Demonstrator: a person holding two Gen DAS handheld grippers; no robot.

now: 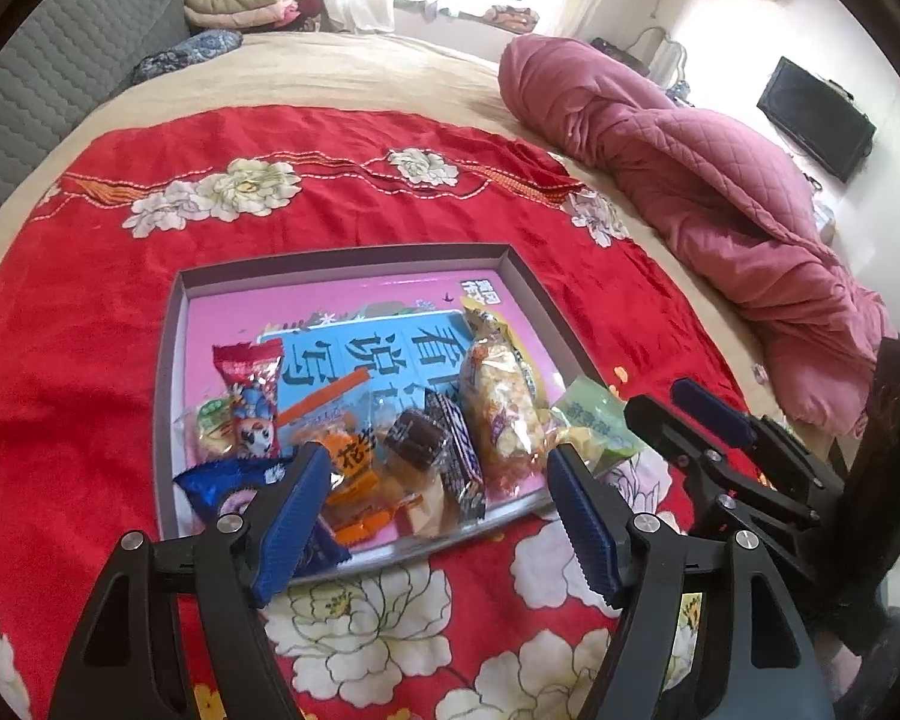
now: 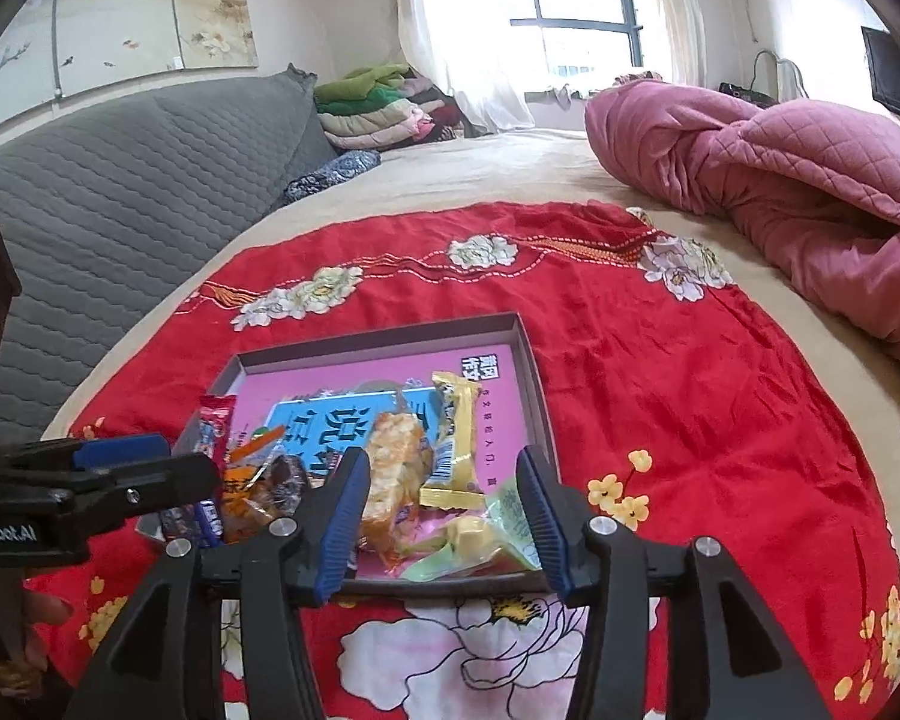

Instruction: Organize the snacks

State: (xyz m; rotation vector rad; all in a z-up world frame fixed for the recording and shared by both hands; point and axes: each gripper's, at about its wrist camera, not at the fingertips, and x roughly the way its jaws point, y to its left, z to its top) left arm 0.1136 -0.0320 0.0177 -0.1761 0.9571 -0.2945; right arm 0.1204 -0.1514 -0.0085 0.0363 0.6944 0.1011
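Red cloth (image 1: 90, 330) on the bed is looking satiny, slightly glossy, with stitched flowers. Tray (image 1: 171, 324) is reading as matt grey cardboard, with a glossy pink printed sheet lying inside. Snack wrappers (image 1: 498, 402) are showing as shiny crinkled plastic film, some clear. Left gripper (image 1: 438, 516) is showing matt black plastic arms, ribbed blue rubbery pads, bright metal pivot pins. Pink quilt (image 2: 780, 180) is looking like matt quilted fabric.

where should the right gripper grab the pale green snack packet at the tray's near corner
Grip the pale green snack packet across its flat crimped end, the part nearest the right gripper, coming from the tray's near edge. It lies flat and loose at the corner, its lumpy yellow contents bunched toward the rice cracker bar, so the thin edge suits open jaws best.
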